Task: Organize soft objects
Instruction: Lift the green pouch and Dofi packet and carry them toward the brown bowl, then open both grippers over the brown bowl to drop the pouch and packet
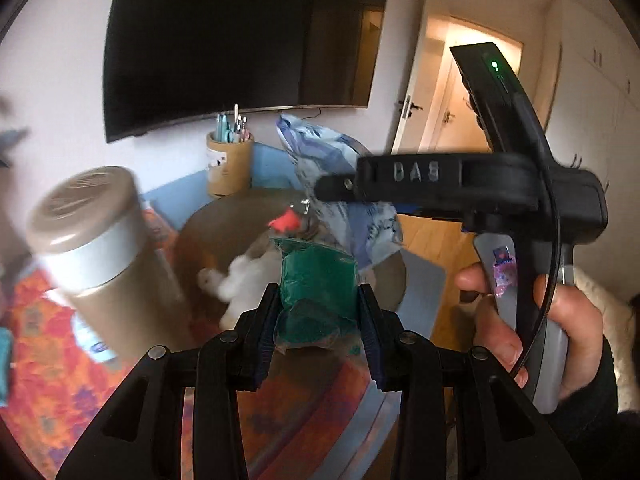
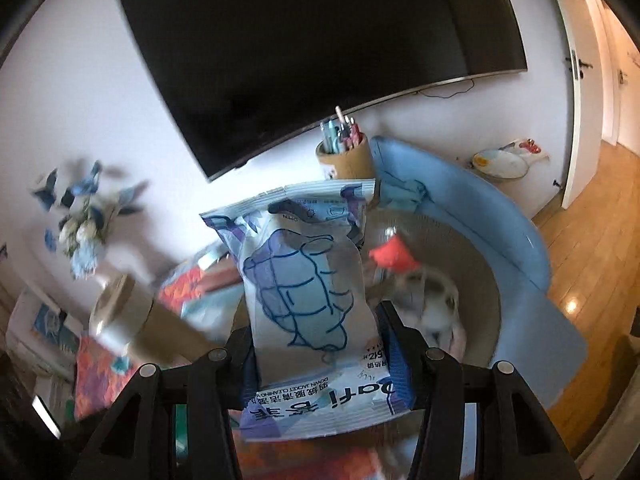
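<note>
My left gripper [image 1: 318, 304] is shut on a soft green packet [image 1: 316, 292] in clear wrap, held above a round beige basket [image 1: 208, 232]. A white plush toy [image 1: 244, 280] with a red part [image 1: 284, 220] lies in that basket. My right gripper [image 2: 318, 332] is shut on a blue-and-white wipes pack [image 2: 308, 288], standing upright between the pads. In the left wrist view the right gripper [image 1: 340, 188] shows at the right, gripped by a person's hand [image 1: 576, 320], with the wipes pack [image 1: 320, 148] hanging from it. The basket [image 2: 476, 248] and plush [image 2: 436, 288] lie right of the pack.
A tan flask with a silver band [image 1: 92, 248] stands at the left on an orange patterned cloth [image 1: 44, 344]. A cardboard pen cup [image 1: 230, 168] sits at the back under a wall television [image 1: 240, 40]. A blue mat edge [image 2: 500, 220] curves around the basket; a wooden floor [image 2: 592, 208] and a door lie right.
</note>
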### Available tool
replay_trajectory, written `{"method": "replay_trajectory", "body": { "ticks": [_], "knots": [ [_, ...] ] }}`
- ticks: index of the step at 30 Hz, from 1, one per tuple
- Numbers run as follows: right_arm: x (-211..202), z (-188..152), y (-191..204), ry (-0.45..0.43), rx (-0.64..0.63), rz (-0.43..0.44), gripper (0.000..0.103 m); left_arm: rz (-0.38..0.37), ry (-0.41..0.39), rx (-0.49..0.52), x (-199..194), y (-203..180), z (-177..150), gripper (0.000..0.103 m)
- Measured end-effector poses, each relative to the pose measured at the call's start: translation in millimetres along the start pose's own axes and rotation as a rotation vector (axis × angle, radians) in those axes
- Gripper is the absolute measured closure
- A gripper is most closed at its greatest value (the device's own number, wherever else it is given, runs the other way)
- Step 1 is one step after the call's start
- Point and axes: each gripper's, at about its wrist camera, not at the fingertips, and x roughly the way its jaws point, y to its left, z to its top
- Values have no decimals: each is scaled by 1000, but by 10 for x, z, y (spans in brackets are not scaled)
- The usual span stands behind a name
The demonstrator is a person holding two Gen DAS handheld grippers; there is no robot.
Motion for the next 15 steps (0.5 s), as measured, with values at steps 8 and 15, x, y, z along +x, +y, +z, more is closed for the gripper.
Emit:
{"method": "replay_trajectory", "body": {
  "ticks": [8, 15],
  "knots": [
    [584, 448, -181, 94, -25, -15, 52, 36, 39, -25, 483, 27, 90, 68],
    [1064, 586, -178, 148, -62, -54, 52, 57, 58, -15, 703, -2, 120, 68]
  ]
}}
